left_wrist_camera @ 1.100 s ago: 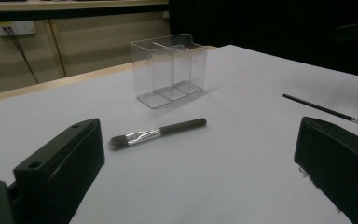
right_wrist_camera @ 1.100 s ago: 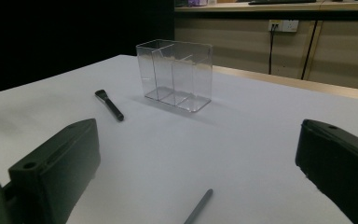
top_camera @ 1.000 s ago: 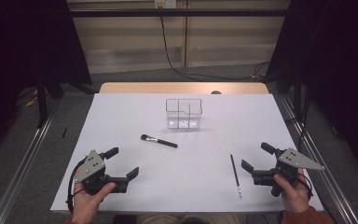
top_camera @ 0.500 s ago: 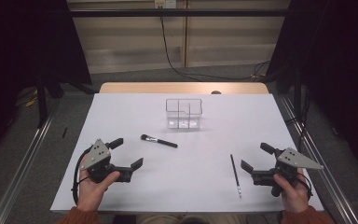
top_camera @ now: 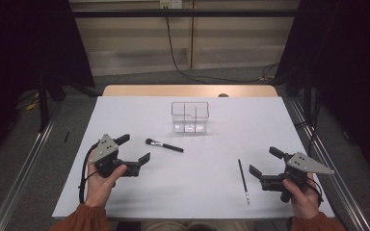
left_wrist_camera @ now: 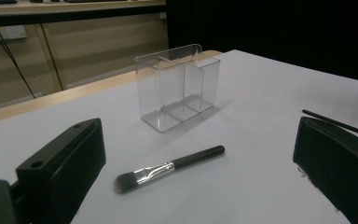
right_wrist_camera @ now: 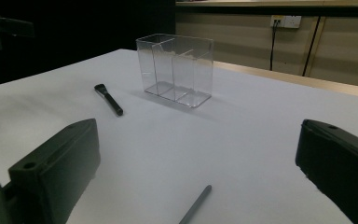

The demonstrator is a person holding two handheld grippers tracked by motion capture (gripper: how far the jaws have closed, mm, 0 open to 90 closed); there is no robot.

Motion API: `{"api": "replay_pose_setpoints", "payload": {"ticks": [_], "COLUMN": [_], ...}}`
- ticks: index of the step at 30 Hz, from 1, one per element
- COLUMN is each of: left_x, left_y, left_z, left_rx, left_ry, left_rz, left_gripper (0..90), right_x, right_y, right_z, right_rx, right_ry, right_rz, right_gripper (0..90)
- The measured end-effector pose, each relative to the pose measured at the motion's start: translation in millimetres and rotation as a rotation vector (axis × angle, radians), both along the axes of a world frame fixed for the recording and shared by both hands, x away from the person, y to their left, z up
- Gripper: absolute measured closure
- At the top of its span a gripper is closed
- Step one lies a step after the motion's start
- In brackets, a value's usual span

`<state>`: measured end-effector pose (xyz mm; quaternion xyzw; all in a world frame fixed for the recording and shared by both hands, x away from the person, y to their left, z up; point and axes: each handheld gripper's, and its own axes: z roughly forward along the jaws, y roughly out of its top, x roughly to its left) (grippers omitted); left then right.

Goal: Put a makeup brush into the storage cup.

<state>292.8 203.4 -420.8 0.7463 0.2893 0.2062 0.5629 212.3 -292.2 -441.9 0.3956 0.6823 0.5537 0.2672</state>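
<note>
Left gripper [top_camera: 135,148] and right gripper [top_camera: 265,160] (jaws wide apart) hover.

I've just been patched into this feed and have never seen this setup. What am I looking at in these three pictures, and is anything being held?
No robot here: a person holds a two-jaw tool in each hand. The high view looks down on the white table, with the left hand-held gripper and the right hand-held gripper at the near edge. The other two pictures come from cameras riding on those tools; the black blocks at the bottom corners are their jaws. On the table lie a clear divided organiser, a short makeup brush near the left tool, and a thin brush near the right. Both tools are open and hold nothing.
</note>
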Motion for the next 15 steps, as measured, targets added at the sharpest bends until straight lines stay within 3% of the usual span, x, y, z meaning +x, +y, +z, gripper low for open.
{"api": "replay_pose_setpoints", "payload": {"ticks": [6, 9, 15], "left_x": [12.6, 22.7, 33.0], "left_y": [-6.4, -12.6, -21.4], "left_z": [6.3, 10.3, 10.3], "left_rx": [-0.001, 0.024, 0.012], "left_ry": [-0.009, -0.007, 0.008], "left_rz": [-0.010, -0.012, -0.027], "left_gripper": [2.3, 2.3, 2.5], "right_x": [0.1, 0.0, -0.2], "right_y": [0.5, 0.6, 0.3], "right_z": [0.0, 0.1, 0.2], "right_rx": [0.005, 0.006, 0.004], "right_ry": [0.004, 0.004, 0.001], "right_rz": [0.000, 0.000, 0.003], "right_gripper": [0.0, 0.0, 0.0]}}
